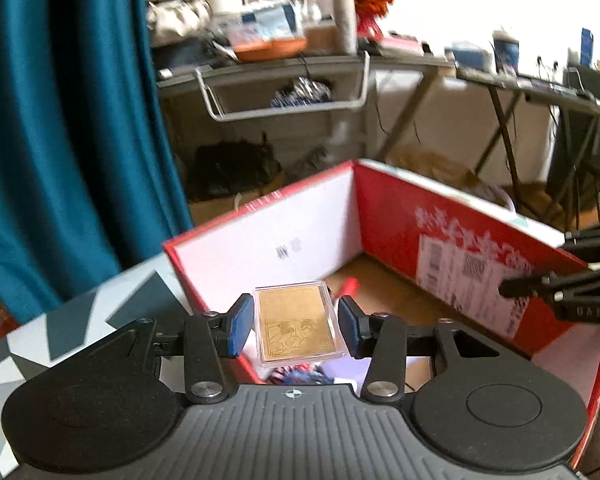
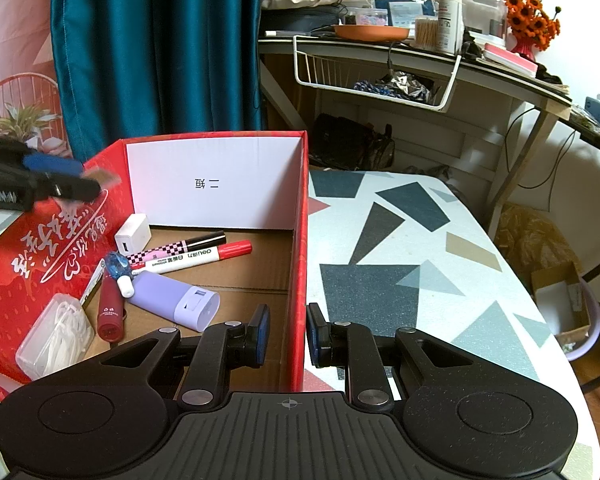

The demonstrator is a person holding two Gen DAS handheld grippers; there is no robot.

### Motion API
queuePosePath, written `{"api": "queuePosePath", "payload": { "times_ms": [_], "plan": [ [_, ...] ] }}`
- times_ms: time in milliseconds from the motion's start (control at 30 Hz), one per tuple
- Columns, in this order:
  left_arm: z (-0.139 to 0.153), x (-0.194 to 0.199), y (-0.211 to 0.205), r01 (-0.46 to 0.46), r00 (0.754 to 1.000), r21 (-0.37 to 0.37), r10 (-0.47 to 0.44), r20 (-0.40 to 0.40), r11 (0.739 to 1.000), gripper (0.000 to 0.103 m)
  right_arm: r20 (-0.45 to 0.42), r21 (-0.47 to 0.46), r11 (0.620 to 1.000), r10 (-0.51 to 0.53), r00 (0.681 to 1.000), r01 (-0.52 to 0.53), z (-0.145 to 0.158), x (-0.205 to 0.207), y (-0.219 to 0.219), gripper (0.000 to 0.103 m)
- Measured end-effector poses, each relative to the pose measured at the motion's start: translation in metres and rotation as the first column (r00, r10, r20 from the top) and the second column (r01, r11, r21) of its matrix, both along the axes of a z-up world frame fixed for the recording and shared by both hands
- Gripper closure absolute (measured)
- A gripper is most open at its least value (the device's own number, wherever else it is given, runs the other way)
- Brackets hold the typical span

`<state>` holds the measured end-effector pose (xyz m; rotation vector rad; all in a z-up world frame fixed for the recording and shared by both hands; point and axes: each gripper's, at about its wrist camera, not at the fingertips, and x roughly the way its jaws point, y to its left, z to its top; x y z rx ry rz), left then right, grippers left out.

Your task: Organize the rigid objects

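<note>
A red cardboard box (image 2: 300, 216) stands open on the patterned table (image 2: 400, 272). Inside lie a red marker (image 2: 204, 258), a checkered pen (image 2: 176, 247), a white charger cube (image 2: 132, 234), a lilac case (image 2: 176, 300), a dark red tube (image 2: 110, 308) and a clear box of white bits (image 2: 56, 336). My left gripper (image 1: 296, 322) hovers over the box (image 1: 384, 216); a gold card in a clear case (image 1: 298, 324) sits between its blue pads (image 1: 242, 322) with small gaps each side. My right gripper (image 2: 288, 336) straddles the box's right wall, pads apart.
A teal curtain (image 2: 156, 52) hangs behind the box. A cluttered desk (image 2: 400, 52) with a wire basket (image 2: 376, 76) stands beyond the table. A pink tub with a carton (image 2: 568, 312) sits on the floor at the right.
</note>
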<state>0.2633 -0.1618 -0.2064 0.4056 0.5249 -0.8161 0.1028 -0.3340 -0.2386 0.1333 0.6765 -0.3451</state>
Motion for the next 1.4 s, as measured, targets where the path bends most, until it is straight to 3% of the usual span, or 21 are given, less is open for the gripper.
{"api": "queuePosePath", "payload": {
  "times_ms": [467, 567, 733, 800, 1100, 1200, 1267, 1333, 1400],
  "plan": [
    [-0.015, 0.011, -0.025, 0.035, 0.997, 0.077, -0.03, -0.066, 0.996, 0.052, -0.002, 0.003, 1.0, 0.002, 1.0, -0.002, 0.0, 0.0, 0.0, 0.084],
    [-0.009, 0.012, -0.019, 0.009, 0.997, 0.036, -0.006, -0.071, 0.999, 0.03, -0.006, 0.006, 1.0, 0.002, 1.0, -0.002, -0.001, 0.0, 0.0, 0.084],
    [0.007, 0.012, -0.007, -0.038, 0.998, -0.004, 0.038, -0.051, 0.999, 0.024, -0.01, 0.009, 1.0, -0.002, 1.0, 0.002, 0.0, 0.001, 0.0, 0.084],
    [0.015, 0.012, -0.001, -0.069, 0.997, -0.022, 0.069, -0.041, 0.997, 0.008, -0.013, 0.012, 1.0, -0.003, 1.0, 0.003, 0.0, 0.0, -0.001, 0.084],
    [0.047, 0.014, 0.035, -0.258, 0.966, -0.108, 0.253, -0.058, 0.96, 0.0, -0.044, 0.027, 1.0, -0.007, 0.999, 0.008, 0.004, 0.004, -0.002, 0.08],
    [0.054, 0.011, 0.044, -0.294, 0.956, -0.117, 0.289, -0.054, 0.949, 0.0, -0.037, 0.019, 1.0, -0.005, 0.999, 0.006, 0.012, 0.006, -0.001, 0.062],
    [0.06, 0.006, 0.049, -0.311, 0.951, -0.122, 0.309, -0.033, 0.943, 0.0, -0.036, 0.013, 1.0, -0.005, 0.999, 0.005, 0.019, 0.009, -0.001, 0.036],
    [0.066, 0.001, 0.053, -0.341, 0.94, -0.125, 0.341, -0.019, 0.932, 0.0, -0.036, -0.006, 1.0, -0.021, 0.999, 0.02, 0.027, 0.011, 0.0, 0.018],
    [0.072, -0.004, 0.059, -0.379, 0.925, -0.131, 0.38, -0.016, 0.916, 0.0, -0.023, -0.004, 1.0, -0.028, 0.999, 0.028, 0.037, 0.013, -0.001, 0.007]
  ]
}}
